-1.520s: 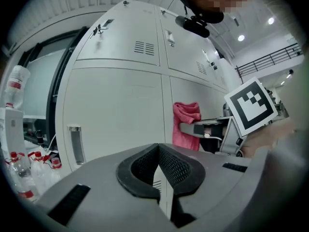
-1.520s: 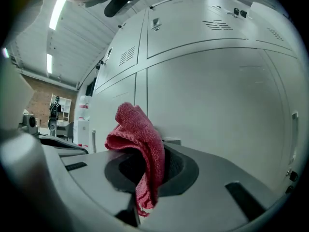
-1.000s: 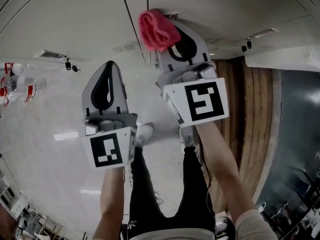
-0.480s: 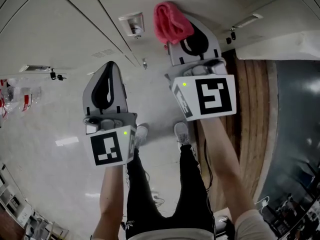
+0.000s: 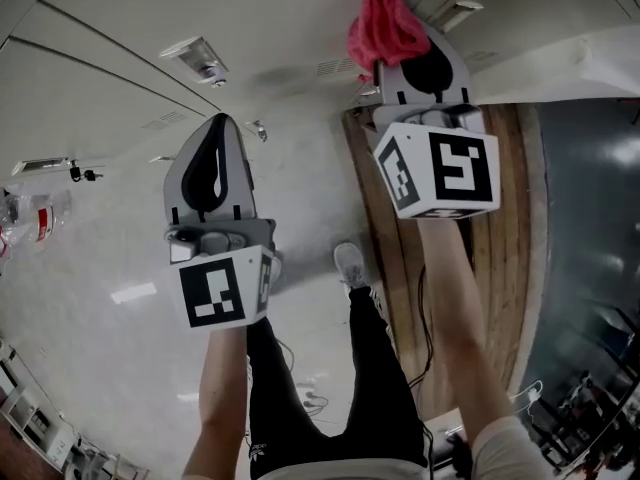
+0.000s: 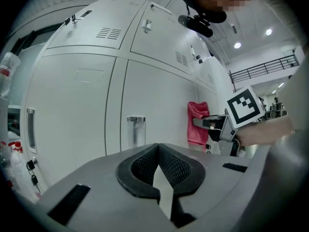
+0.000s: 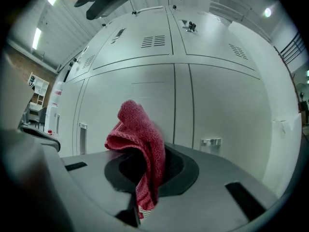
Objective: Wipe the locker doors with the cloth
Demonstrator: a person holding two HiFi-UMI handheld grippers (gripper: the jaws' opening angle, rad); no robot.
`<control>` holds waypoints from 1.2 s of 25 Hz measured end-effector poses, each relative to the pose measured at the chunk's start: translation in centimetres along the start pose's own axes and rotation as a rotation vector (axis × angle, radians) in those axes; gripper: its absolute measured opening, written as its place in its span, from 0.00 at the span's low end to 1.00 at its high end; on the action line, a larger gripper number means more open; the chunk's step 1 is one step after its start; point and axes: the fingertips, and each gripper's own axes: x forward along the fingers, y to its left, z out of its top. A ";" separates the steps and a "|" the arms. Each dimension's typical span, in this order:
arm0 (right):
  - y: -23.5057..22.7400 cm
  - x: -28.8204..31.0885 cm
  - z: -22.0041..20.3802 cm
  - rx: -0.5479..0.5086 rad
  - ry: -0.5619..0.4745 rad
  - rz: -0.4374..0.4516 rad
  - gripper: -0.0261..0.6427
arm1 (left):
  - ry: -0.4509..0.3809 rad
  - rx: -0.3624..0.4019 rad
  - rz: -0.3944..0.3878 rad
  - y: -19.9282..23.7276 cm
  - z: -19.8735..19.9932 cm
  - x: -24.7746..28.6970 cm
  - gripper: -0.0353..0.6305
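At far right, near the pale grey metal locker doors [image 7: 145, 95], the right gripper [image 5: 418, 40] clamps a crumpled red cloth [image 5: 385, 23]; the left gripper [image 5: 219, 120] is closed, empty.

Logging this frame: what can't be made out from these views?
- Whether the cloth touches the locker door: head view, the cloth itself covers the contact spot.
- Right gripper, where its tips pinch: right gripper view, buried under the cloth.
- Bottle: head view, cut by the left edge; label too small to read.

Red cloth [image 5: 385, 26], pale grey locker doors [image 7: 222, 108], brown planked floor [image 5: 505, 268]
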 end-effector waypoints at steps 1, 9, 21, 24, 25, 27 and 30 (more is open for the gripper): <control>-0.6 -0.1 -0.1 -0.003 0.003 -0.009 0.10 | -0.005 0.001 -0.009 -0.6 0.1 0.3 0.08; -4.4 -0.6 -0.6 -0.027 0.021 -0.072 0.10 | -0.004 0.012 -0.032 -2.1 0.2 1.5 0.08; -3.5 -1.3 -0.2 -0.121 0.035 -0.046 0.10 | 0.001 -0.003 0.019 0.3 -0.4 0.5 0.08; -0.2 -2.3 -0.6 -0.098 0.037 0.026 0.10 | 0.006 -0.013 0.032 0.9 -1.1 -0.5 0.08; 1.3 -2.6 -0.9 -0.076 0.039 0.052 0.10 | 0.006 -0.012 0.037 1.2 -1.1 -0.8 0.08; 4.5 -2.9 -1.8 -0.025 0.046 0.108 0.10 | 0.000 -0.008 0.044 1.8 -1.1 -1.4 0.08; 10.4 -2.2 -3.0 0.014 0.028 0.212 0.10 | -0.014 -0.007 0.055 3.3 -1.1 -2.3 0.08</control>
